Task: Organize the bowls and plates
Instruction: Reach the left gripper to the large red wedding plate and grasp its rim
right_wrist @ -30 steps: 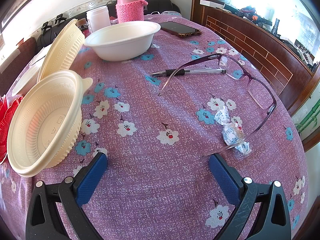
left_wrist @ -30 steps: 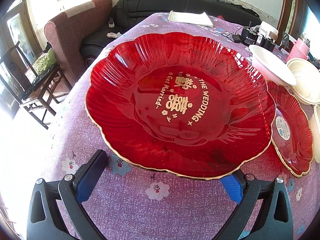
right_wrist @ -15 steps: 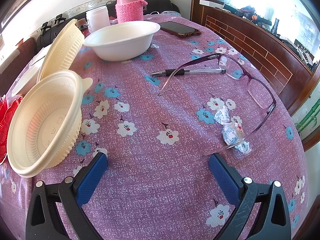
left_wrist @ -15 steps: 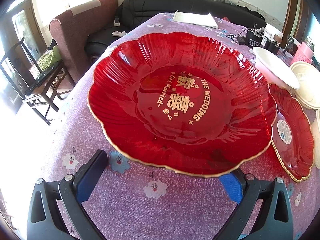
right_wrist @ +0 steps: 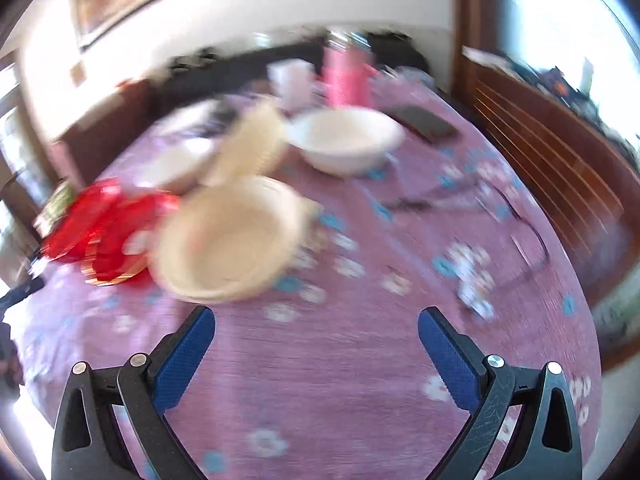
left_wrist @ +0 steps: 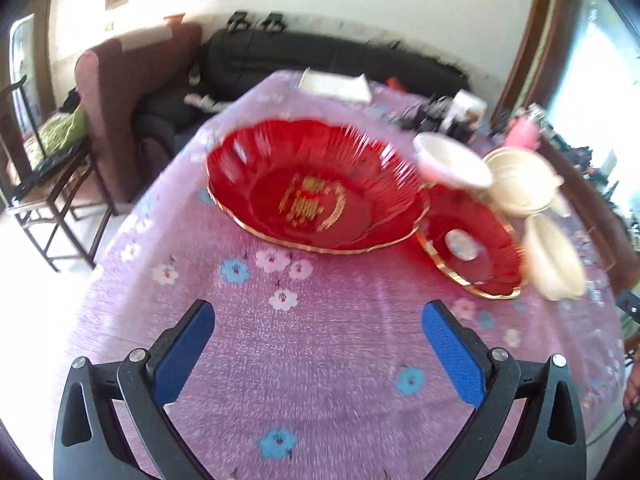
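A large red plate with gold lettering point(left_wrist: 316, 188) lies on the purple flowered tablecloth point(left_wrist: 320, 360). A smaller red plate point(left_wrist: 472, 248) leans beside it on the right. A white bowl point(left_wrist: 452, 160) and cream bowls point(left_wrist: 520, 188) stand behind. My left gripper point(left_wrist: 318, 320) is open and empty, well short of the large plate. In the right wrist view a cream bowl point(right_wrist: 232, 244) sits ahead to the left, another cream bowl point(right_wrist: 256, 140) stands tilted, and a white bowl point(right_wrist: 348, 140) is farther back. My right gripper point(right_wrist: 316, 324) is open and empty. Both views are blurred.
A pen and glasses point(right_wrist: 480, 200), a crumpled wrapper point(right_wrist: 476, 276), a phone point(right_wrist: 424, 122) and a pink bottle point(right_wrist: 346, 76) lie on the table's right side. A sofa point(left_wrist: 320, 60), an armchair point(left_wrist: 120, 92) and a wooden chair point(left_wrist: 44, 172) stand beyond the table.
Both grippers have pulled back and risen away from the dishes, so the plates and bowls look smaller and farther. The left gripper no longer reaches under the large red plate.
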Demonstrator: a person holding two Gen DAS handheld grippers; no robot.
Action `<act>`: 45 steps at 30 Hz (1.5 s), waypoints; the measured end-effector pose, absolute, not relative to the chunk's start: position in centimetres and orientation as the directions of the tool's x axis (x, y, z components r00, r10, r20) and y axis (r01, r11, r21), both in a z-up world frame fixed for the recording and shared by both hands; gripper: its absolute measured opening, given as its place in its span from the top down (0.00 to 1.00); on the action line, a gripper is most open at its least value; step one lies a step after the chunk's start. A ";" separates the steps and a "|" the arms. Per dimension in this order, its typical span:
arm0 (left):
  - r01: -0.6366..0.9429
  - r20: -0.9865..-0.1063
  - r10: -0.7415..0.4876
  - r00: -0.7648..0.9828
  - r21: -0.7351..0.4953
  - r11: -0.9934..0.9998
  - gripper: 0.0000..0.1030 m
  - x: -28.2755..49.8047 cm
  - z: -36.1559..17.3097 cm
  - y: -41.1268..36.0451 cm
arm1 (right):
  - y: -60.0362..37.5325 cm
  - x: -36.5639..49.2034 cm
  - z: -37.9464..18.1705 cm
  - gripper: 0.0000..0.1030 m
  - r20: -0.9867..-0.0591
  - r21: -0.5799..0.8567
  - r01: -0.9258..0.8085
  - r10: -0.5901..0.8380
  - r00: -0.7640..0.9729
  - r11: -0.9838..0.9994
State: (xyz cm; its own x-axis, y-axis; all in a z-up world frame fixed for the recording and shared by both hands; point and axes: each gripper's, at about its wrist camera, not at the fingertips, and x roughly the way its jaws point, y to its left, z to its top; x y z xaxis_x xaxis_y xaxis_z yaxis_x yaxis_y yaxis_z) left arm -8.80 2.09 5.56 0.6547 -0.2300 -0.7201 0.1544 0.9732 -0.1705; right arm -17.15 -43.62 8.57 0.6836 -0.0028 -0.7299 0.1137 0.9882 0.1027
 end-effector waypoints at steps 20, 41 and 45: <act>0.142 -0.735 -0.197 0.649 -0.137 0.980 0.00 -9.0 8.9 6.7 | -29.1 -10.0 12.8 0.20 -0.716 0.286 -0.294 0.408 0.566 0.912; 0.083 -0.807 -0.231 0.544 -0.222 0.972 0.23 -0.7 8.4 9.7 | -23.7 1.9 11.3 0.57 -0.775 0.432 -0.241 0.495 0.393 0.869; 0.056 -0.822 -0.232 0.520 -0.238 0.970 0.35 1.6 7.9 10.1 | -22.7 3.6 10.6 0.70 -0.785 0.420 -0.240 0.483 0.387 0.875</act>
